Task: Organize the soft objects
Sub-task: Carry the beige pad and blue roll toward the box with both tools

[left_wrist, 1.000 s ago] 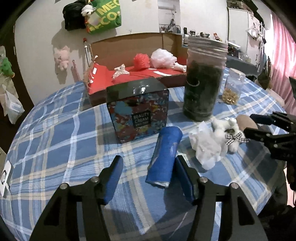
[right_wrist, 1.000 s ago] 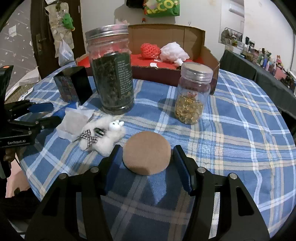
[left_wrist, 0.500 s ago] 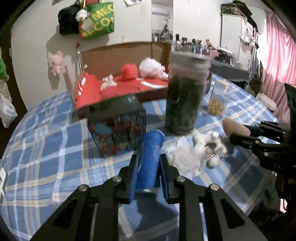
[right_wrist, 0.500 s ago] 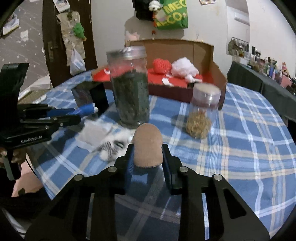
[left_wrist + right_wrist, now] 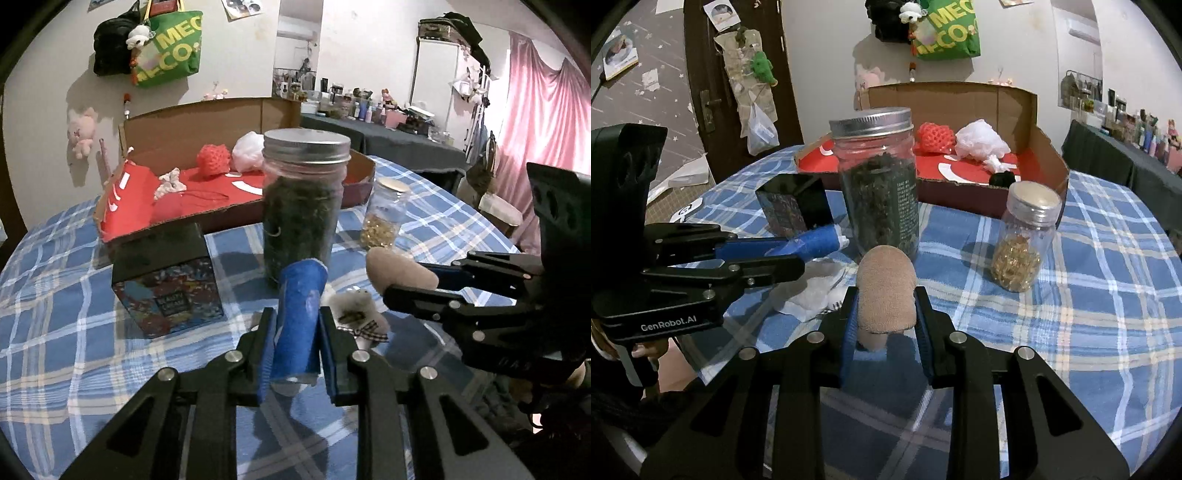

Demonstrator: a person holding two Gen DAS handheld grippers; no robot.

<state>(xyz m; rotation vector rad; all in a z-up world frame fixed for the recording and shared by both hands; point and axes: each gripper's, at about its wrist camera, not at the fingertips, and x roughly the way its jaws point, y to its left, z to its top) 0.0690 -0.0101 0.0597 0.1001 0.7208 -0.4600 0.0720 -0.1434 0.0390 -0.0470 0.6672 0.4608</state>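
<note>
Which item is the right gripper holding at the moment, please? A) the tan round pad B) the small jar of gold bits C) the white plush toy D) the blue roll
A: in the right wrist view the right gripper has its pads pressed on both sides of the tan round pad, lifted off the cloth, while the blue roll sits in the left gripper.

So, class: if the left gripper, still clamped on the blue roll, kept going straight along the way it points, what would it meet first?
Probably the tall jar of dark leaves: it stands directly beyond the blue roll held in the left gripper. Depth is hard to judge; the tablecloth might come first.
</note>
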